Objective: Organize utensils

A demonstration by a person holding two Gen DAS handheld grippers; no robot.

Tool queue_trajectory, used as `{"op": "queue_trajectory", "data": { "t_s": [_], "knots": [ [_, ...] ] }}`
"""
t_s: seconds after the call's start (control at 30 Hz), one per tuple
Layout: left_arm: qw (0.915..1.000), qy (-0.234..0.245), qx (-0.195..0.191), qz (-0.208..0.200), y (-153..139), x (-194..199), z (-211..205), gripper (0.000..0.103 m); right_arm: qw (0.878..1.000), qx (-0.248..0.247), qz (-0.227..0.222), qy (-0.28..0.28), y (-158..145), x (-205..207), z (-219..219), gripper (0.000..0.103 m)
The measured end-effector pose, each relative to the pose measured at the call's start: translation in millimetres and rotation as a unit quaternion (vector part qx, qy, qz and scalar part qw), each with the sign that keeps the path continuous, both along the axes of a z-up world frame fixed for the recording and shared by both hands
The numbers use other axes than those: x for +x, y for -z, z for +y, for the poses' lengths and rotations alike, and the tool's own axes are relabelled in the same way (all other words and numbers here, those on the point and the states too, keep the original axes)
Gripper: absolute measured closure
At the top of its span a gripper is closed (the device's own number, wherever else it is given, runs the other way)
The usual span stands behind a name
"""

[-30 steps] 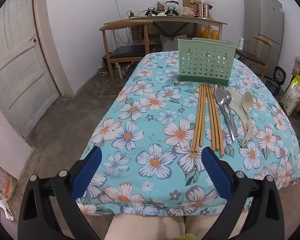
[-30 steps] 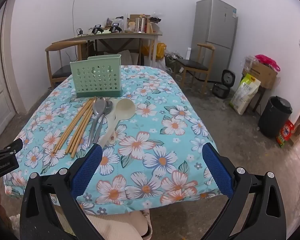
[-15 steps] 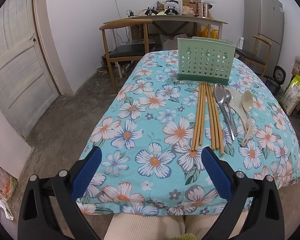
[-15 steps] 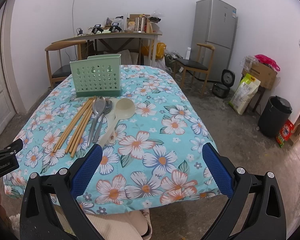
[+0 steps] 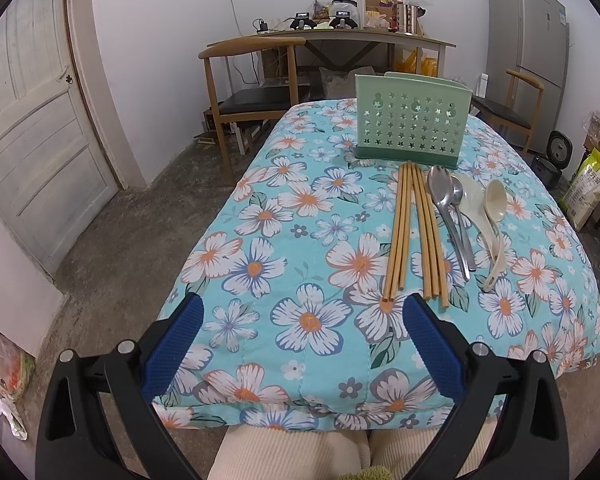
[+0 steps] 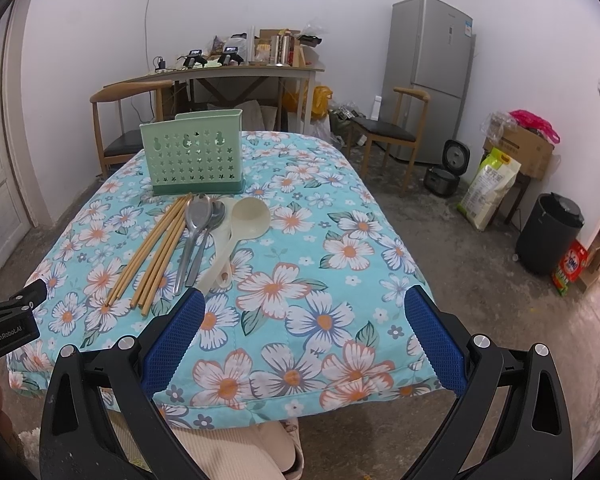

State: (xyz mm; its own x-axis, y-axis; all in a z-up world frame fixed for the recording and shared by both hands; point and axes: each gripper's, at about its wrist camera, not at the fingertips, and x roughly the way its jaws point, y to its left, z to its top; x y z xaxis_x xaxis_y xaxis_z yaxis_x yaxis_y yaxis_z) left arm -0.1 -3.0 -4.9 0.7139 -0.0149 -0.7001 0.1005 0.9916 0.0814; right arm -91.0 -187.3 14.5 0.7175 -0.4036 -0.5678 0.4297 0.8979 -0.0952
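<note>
Green holder (image 5: 412,126) is stood upright on the flowered table (image 5: 292,240); its inside is hidden from view. Chopsticks (image 5: 414,236), metal spoons (image 5: 448,216) and plastic spoons (image 5: 488,220) are laid just before the holder. Left gripper (image 5: 302,336) and right gripper (image 6: 300,328) are held wide apart, nothing gripped.

- The tabletop (image 5: 260,300) wears a turquoise floral cloth.
- A green perforated utensil holder (image 5: 411,126) stands upright at the far end.
- Just nearer lie wooden chopsticks (image 5: 416,236), two metal spoons (image 5: 450,216) and two cream plastic spoons (image 5: 488,220).
</note>
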Motion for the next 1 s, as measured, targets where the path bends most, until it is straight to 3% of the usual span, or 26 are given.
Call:
{"op": "queue_trajectory", "data": {
  "t_s": [1.0],
  "knots": [
    [1.0000,0.000,-0.001,0.004,1.8,0.3,1.5,0.005,1.000,-0.001,0.000,0.000,2.2,0.8,-0.8,0.008]
  ]
}}
